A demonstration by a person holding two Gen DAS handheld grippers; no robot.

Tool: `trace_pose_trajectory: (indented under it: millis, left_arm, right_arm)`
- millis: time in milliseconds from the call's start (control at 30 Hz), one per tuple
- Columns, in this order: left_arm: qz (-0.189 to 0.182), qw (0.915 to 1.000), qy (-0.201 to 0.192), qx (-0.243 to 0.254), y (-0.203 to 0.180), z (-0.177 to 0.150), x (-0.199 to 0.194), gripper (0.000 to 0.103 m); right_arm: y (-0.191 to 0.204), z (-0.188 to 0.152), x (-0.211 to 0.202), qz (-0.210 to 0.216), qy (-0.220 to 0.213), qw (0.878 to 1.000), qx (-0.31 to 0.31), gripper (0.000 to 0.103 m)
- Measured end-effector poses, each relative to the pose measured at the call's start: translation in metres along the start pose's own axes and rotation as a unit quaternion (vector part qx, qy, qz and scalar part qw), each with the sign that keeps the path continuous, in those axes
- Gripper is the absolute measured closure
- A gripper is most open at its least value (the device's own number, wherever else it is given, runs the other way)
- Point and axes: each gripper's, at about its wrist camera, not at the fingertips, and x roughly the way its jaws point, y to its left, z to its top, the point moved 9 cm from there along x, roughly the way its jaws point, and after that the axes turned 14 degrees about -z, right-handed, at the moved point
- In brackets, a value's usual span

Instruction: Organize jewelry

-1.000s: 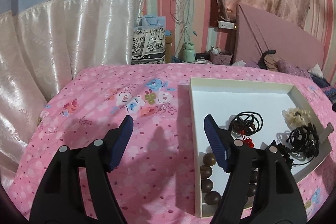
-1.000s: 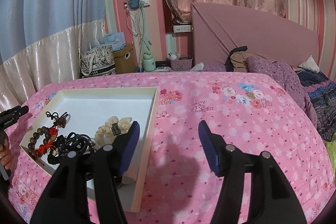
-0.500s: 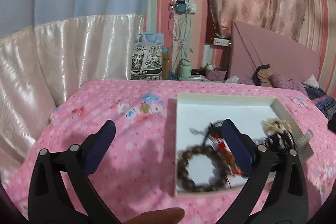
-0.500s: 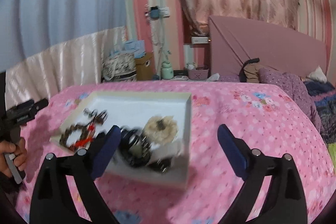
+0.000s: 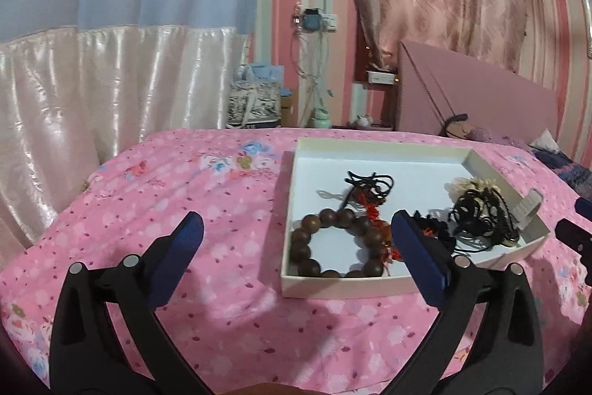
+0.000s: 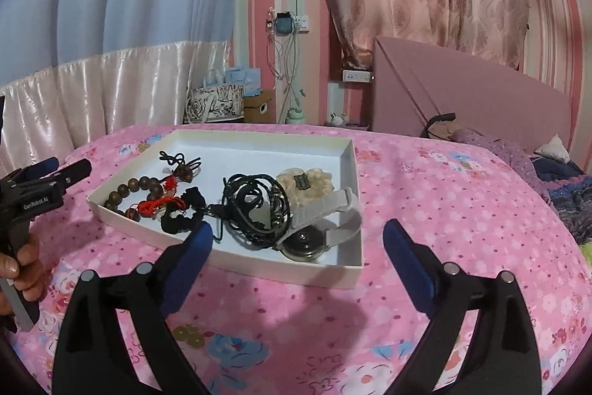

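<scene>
Tools (image 5: pixel 296 243) (image 6: pixel 298 247) angled down, spread wide.

A wooden bead bracelet (image 5: pixel 335 247), black cords (image 6: pixel 255 206) and a watch (image 6: pixel 318 228) lie tangled in the white tray (image 6: pixel 259 136).

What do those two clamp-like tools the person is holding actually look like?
Each is a black plastic handheld gripper with two angled arms that end in dark blue ribbed pads, with round silver pins at the joints. That goes for the left gripper and the right gripper alike. The right wrist view shows the left one from the side: a pistol-style black body with white "GenRobot.AI" lettering, held in a bare hand.
</scene>
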Motion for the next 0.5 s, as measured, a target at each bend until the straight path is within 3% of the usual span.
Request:
trace_pose_trajectory:
  millis: [133,500]
  left_arm:
    - [0.019,0.9998,-0.004,0.001,0.0031,0.0012,-0.0017,0.003]
    - [0.012,0.9996,-0.018,0.015,-0.0045,0.0039,-0.0093,0.003]
  right_arm:
    - [-0.0028,-0.0009,0.0009,0.004,0.003,1.0,0.008,0.01]
    - [0.0016,-0.0064,0.0059,-0.005,0.018,1.0,0.001,0.01]
